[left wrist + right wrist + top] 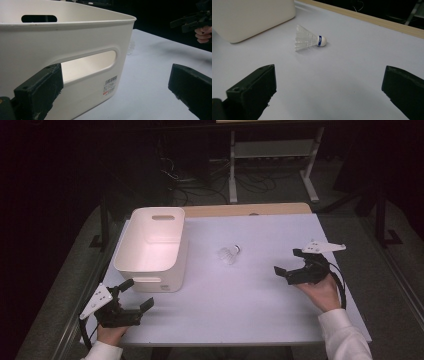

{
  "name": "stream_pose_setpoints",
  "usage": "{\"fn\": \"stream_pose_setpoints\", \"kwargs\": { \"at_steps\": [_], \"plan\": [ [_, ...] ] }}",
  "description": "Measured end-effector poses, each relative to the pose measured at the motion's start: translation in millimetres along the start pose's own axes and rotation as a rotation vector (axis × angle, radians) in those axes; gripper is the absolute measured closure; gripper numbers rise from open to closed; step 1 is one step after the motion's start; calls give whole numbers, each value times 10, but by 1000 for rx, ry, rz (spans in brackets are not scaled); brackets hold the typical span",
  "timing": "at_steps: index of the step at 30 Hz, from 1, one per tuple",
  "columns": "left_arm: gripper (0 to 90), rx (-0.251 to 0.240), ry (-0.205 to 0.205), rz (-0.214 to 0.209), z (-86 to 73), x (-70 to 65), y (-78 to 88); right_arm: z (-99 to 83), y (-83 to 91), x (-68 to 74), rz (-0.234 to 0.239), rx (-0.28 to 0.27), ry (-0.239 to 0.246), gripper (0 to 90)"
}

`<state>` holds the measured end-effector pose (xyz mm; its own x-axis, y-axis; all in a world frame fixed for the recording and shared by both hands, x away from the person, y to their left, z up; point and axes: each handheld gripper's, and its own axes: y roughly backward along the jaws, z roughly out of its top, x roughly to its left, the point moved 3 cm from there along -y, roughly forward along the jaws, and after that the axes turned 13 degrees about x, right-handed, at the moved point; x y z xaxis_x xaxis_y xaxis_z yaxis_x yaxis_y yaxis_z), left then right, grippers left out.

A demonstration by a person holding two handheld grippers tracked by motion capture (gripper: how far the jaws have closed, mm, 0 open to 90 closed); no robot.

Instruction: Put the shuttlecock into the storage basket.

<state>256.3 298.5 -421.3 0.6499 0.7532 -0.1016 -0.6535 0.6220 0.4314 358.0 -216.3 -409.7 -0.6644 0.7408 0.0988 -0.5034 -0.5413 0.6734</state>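
A white shuttlecock [230, 253] with a blue band near its cork lies on its side in the middle of the white table; the right gripper view has the shuttlecock [309, 40] ahead. An empty white plastic bin [151, 246] with handle slots stands at the left. My left gripper [135, 294] is open near the front left corner, just in front of the bin's near wall [75, 65]. To the right of the shuttlecock, apart from it, my right gripper [288, 261] hangs open with nothing between its fingers.
The white table top [240, 305] has a wooden strip [250, 210] along its far edge. Beyond it stand a metal table frame [272, 165] and cables on a dark floor. The other hand and gripper [197, 22] appear far right in the left gripper view.
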Motion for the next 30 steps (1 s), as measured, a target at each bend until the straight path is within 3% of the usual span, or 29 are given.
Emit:
{"fn": "stream_pose_setpoints", "kwargs": {
  "at_steps": [30],
  "plan": [
    [0,-22,6,-13,13,-21,-4,381,-227,8,35,92,47,0]
  ]
}}
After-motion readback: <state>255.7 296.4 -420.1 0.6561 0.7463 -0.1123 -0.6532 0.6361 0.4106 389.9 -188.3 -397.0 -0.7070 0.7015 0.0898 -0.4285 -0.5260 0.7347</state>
